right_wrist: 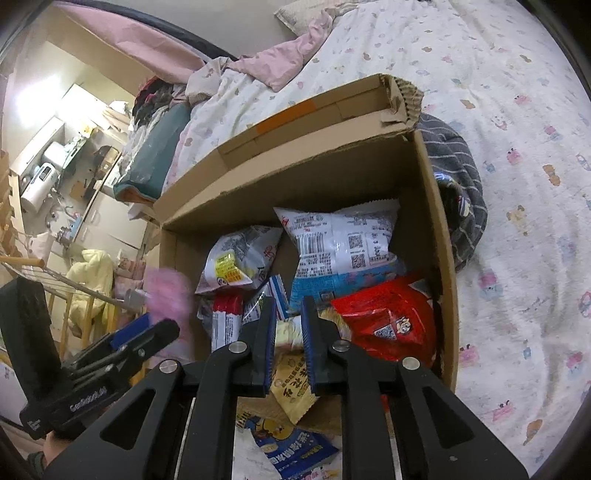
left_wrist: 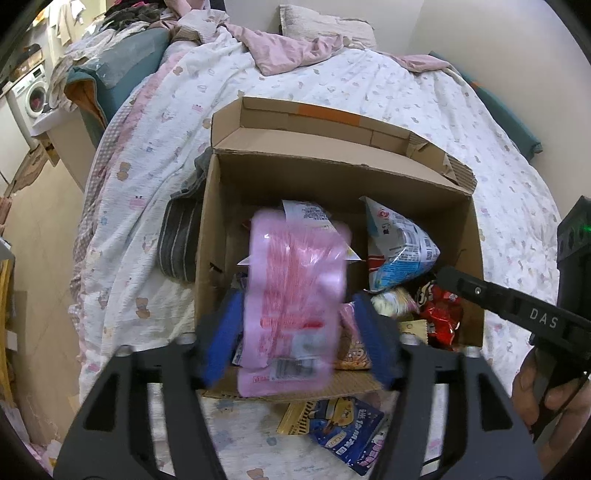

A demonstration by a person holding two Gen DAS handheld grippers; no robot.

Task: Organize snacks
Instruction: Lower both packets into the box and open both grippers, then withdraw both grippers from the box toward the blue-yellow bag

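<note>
Pink snack packet (left_wrist: 295, 295) (blurred) between parted left tongs (left_wrist: 297, 332), above box (left_wrist: 332, 173).

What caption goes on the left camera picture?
Pink snack pack blurred between the open left gripper above the cardboard box.

A lived-in bedroom at home

A bed (left_wrist: 388, 92) with a cartoon-print quilt (left_wrist: 147, 155), a pillow (left_wrist: 325, 26) and rumpled pink bedding (left_wrist: 291, 51) fills both views, with a washing machine (left_wrist: 31, 96) at the far left (laundry heaped nearby) and a cardboard box (left_wrist: 332, 177) on the quilt.
</note>
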